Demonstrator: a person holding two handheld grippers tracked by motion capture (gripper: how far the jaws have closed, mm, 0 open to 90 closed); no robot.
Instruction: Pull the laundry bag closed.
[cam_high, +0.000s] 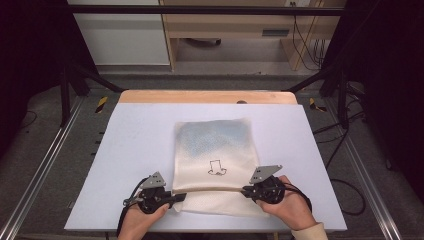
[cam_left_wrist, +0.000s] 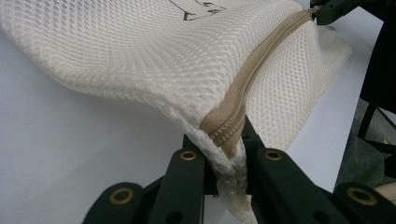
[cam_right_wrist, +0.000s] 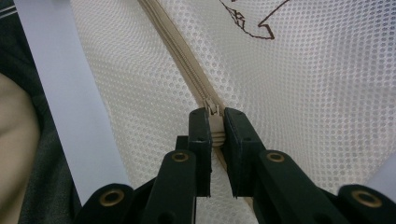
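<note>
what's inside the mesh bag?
Through the mesh bag a blue-grey patch shows in its far half, seemingly inside. What it is cannot be told; the weave blurs it, and the zipper looks closed.

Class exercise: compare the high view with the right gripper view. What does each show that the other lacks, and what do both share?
High view alone: the whole mesh bag on the white table, with the left gripper clamped on its left end. Right gripper view alone: the zip pull pinched between the jaws of the right gripper, and the zip teeth close up. Both: the beige zip, the mesh and the drawn outline.
</note>
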